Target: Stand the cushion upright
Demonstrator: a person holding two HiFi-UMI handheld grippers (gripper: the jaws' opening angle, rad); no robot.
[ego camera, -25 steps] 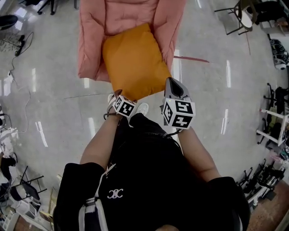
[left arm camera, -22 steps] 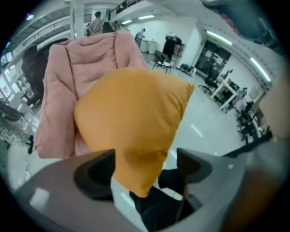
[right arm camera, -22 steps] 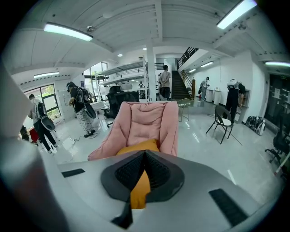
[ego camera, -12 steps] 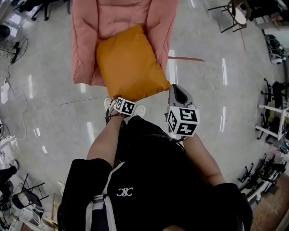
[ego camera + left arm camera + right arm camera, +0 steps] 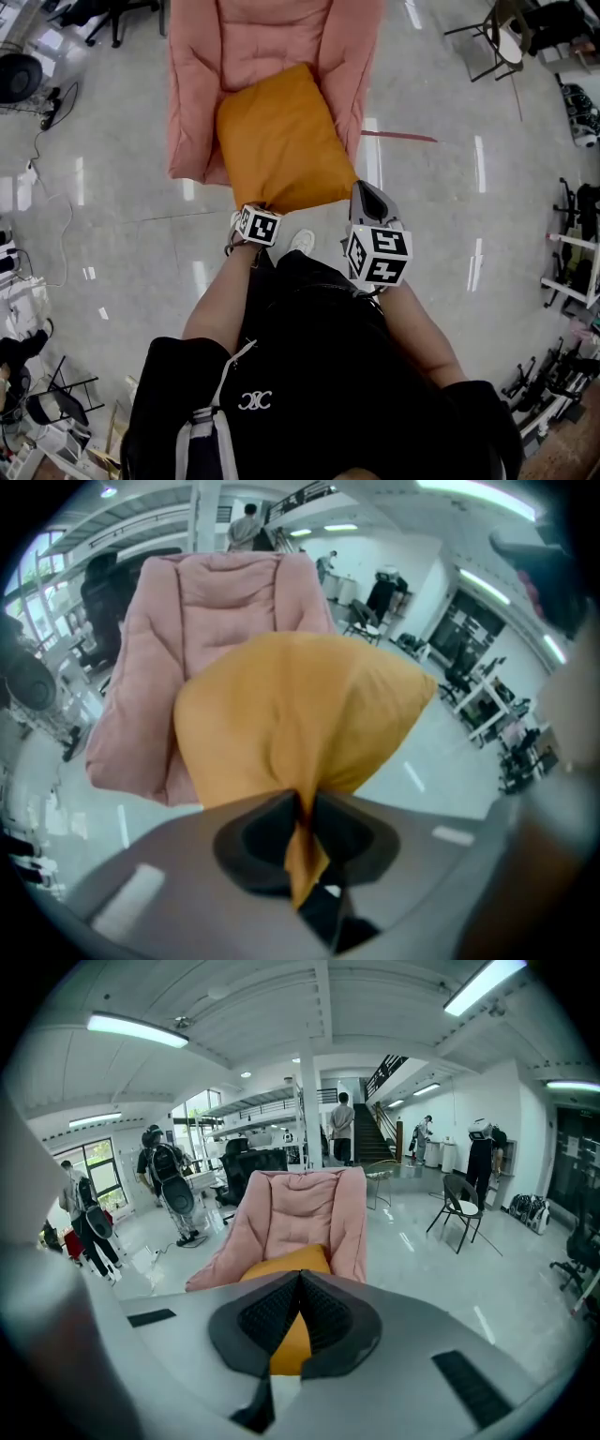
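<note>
While the orange cushion [image 5: 281, 141] lies on the seat of the pink chair [image 5: 272, 37], both grippers have hold of its near edge. The left gripper [image 5: 302, 803] is near the left corner of that edge. Its fingers [image 5: 258, 832] have just been closing, and now they pinch a fold of the orange cloth between them. A bit of the cloth hangs down out of the pinch. The right gripper [image 5: 299, 1277] is at the near right corner. Its fingers [image 5: 267, 1312] are closed too, with their tips touching and a strip of orange cushion squeezed between them. The rest of the cushion spreads away from both pairs of fingers, up the chair. The chair sits on a shiny grey floor [image 5: 122, 216].
</note>
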